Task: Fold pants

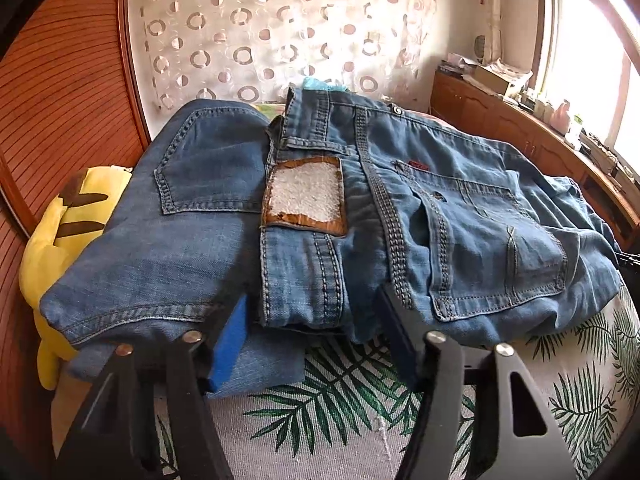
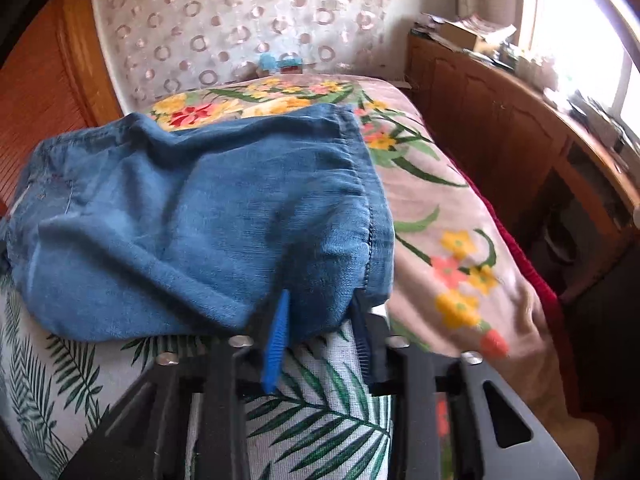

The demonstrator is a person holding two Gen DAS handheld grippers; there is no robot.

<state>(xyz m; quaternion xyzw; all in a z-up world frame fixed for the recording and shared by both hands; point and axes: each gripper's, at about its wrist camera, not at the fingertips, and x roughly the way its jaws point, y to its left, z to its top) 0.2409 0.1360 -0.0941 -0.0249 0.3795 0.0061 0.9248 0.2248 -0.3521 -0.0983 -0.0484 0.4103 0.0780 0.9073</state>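
Blue denim jeans [image 1: 320, 208] lie folded on the bed, back pockets and a worn leather waist patch [image 1: 305, 197] facing up. My left gripper [image 1: 310, 330] is open, its blue pads [image 1: 230, 354] set wide on either side of the folded waistband at the near edge. In the right wrist view the jeans [image 2: 192, 216] show as a bunched denim fold. My right gripper [image 2: 320, 316] stands partly open with its pads around the fold's near right corner, by the seam [image 2: 370, 240].
The bed has a leaf-print sheet [image 1: 340, 392] and a floral blanket [image 2: 452, 248]. A yellow plush toy [image 1: 60, 240] lies at the left. A wooden cabinet [image 2: 500, 120] with clutter runs along the right below a window. A curtain hangs behind.
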